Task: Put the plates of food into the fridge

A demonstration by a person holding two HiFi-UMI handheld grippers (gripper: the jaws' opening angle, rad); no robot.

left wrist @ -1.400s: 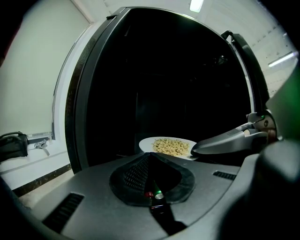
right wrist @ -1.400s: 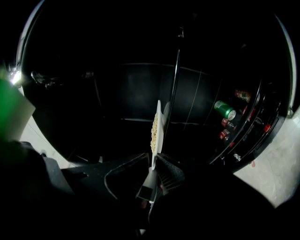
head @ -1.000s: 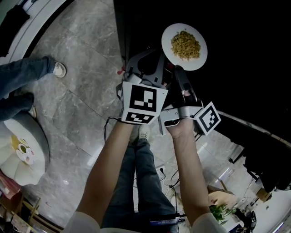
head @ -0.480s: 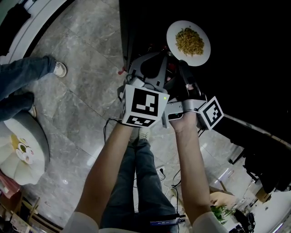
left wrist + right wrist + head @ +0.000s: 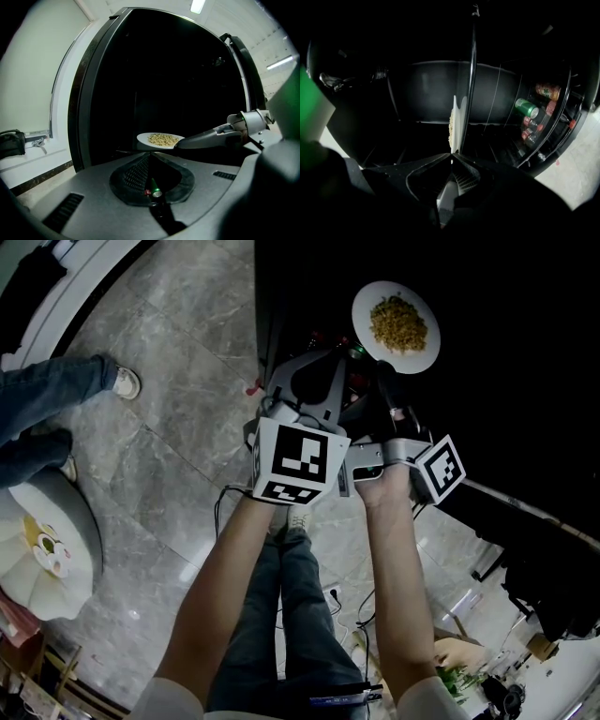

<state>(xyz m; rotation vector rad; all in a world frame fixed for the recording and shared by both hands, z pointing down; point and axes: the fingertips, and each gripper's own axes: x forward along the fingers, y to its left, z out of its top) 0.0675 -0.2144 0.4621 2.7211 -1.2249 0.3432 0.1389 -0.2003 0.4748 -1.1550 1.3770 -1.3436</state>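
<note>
The big dark fridge (image 5: 154,70) stands open at the far side, and it is black inside, so I cannot see much of its shelves. The grey stone floor (image 5: 159,465) lies under everything. Another person's legs (image 5: 47,395) in jeans stand far to the left, and a round white seat (image 5: 47,554) sits near the left edge. The right gripper (image 5: 452,157) reaches out into the dark opening. Its two jaws are squeezed tight on the near rim of the white plate (image 5: 367,304), and they hold it flat. The plate is up in the air just inside the fridge, and I cannot tell if it touches a shelf yet. A pile of yellow food (image 5: 399,324) lies in the middle of the plate. The left gripper (image 5: 149,154) waits just beside the right one, to its left. Its jaws are pressed together with nothing between them. Some drink cans (image 5: 528,108) sit in the door rack on the right side of the fridge. I think this is the step where the plate goes onto a shelf. The next move should be to keep the plate level so no food slides off, set it down on a flat shelf, and only then let the jaws go loose and pull back.
</note>
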